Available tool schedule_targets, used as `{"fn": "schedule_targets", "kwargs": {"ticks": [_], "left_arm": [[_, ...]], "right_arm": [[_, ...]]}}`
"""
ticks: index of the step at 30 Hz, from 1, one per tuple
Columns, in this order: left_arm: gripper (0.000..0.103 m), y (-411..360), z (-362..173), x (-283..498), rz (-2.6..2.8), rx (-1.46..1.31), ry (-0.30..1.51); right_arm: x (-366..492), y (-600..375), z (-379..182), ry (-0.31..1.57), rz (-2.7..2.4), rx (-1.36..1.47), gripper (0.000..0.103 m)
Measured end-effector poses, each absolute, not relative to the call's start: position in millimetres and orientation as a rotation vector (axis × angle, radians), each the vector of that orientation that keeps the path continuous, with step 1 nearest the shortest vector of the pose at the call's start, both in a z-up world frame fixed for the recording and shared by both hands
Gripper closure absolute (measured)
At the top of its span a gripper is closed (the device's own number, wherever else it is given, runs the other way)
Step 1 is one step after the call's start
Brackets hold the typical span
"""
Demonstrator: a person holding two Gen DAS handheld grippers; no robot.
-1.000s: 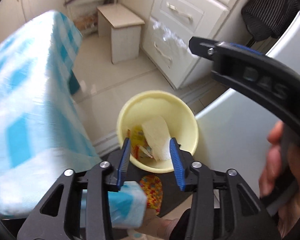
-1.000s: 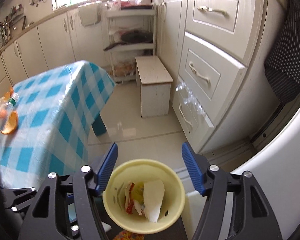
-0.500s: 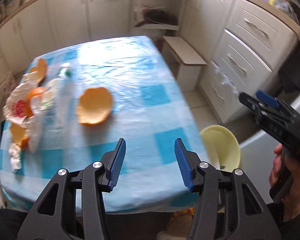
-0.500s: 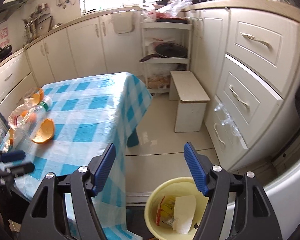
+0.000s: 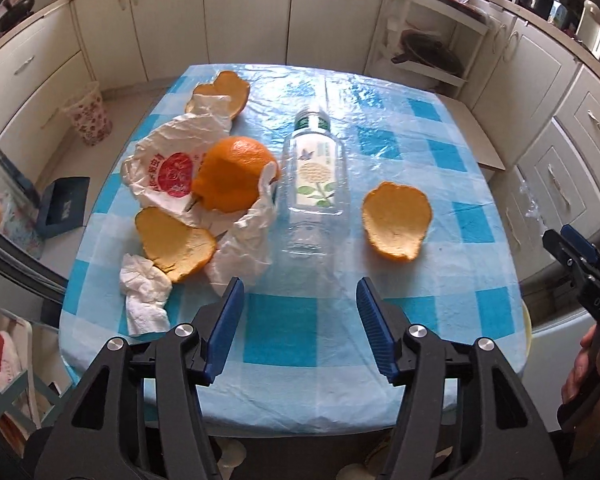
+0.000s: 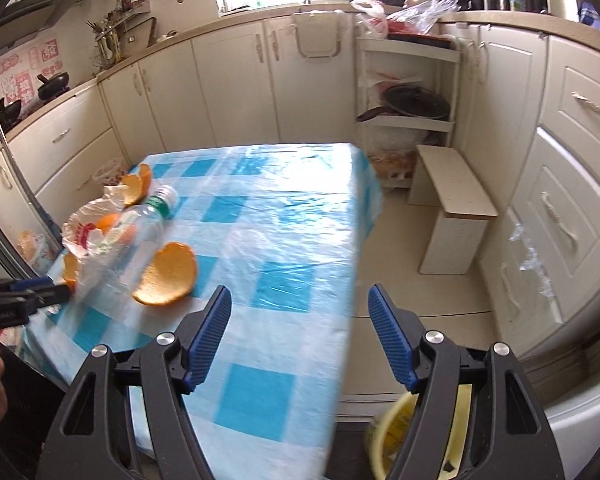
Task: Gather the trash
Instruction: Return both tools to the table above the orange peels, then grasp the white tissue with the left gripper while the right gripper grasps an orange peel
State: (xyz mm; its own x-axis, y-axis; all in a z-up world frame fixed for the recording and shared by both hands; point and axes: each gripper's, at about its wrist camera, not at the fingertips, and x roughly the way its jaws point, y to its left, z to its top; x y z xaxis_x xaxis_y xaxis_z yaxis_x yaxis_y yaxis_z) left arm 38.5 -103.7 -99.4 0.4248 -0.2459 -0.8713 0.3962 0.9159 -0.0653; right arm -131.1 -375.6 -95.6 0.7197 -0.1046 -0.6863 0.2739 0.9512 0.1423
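While wide open and empty above the checked table (image 5: pixel 308 332), left gripper (image 5: pixel 300 312) just short of clear bottle (image 5: pixel 316 184) – floral label, text unreadable; right gripper (image 6: pixel 300 336) likewise agape, empty – "DAS" embossed.

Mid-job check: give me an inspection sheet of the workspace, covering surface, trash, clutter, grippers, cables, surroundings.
Surface: table under a blue-checked plastic cloth.
Trash: clear bottle lying on its side; lone peel to its right, apart from it; crumpled bag with an orange on it; two more peels, near and far; tissue at the near left edge.
Bin: yellow, on the floor by the table's right corner, wrappers inside.
Clutter: nothing seen beyond the trash.
Grippers: left gripper open, empty, short of the bottle; right gripper open, empty, over the table's right edge.
Cables: nothing seen.
Surroundings: cream kitchen cabinets, stool, open shelf with a pan.
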Motion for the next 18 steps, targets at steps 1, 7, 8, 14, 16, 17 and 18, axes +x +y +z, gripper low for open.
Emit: {"fn": "schedule_targets", "kwargs": {"ticks": [1,7,8,14,16,17,18], "left_arm": [[0.047,-102.6,-104.0,42.4,-0.389,0.172,1.066],[0.046,-94.6,-123.9,67.8,-0.327,0.264,1.081],[0.046,-94.7,-125.7,71.1,-0.318,0.279,1.078],[0.046,-101.5,-133.7,81.5,-0.323,0.360,1.049],[0.046,-102.4,-136.4,84.5,-0.332,0.372,1.044],[0.047,-102.2,-137.5,85.8,-0.336,0.374,1.042],[0.052,-101.8,-138.6,86.7,-0.338,0.377,1.040]], "right_arm": [[-125.0,-371.0,-96.2,0.743,-0.195,0.250,0.035],[-85.1,-344.4,-106.8,0.793,-0.136,0.266,0.034],[-79.0,-341.6,-109.7,0.804,-0.135,0.264,0.034],[-46.8,-328.5,-128.5,0.867,-0.126,0.278,0.034],[-39.9,-325.2,-134.2,0.884,-0.121,0.276,0.034],[-36.1,-322.8,-136.6,0.892,-0.122,0.271,0.034],[-34.0,-321.9,-138.3,0.899,-0.120,0.269,0.034]]}}
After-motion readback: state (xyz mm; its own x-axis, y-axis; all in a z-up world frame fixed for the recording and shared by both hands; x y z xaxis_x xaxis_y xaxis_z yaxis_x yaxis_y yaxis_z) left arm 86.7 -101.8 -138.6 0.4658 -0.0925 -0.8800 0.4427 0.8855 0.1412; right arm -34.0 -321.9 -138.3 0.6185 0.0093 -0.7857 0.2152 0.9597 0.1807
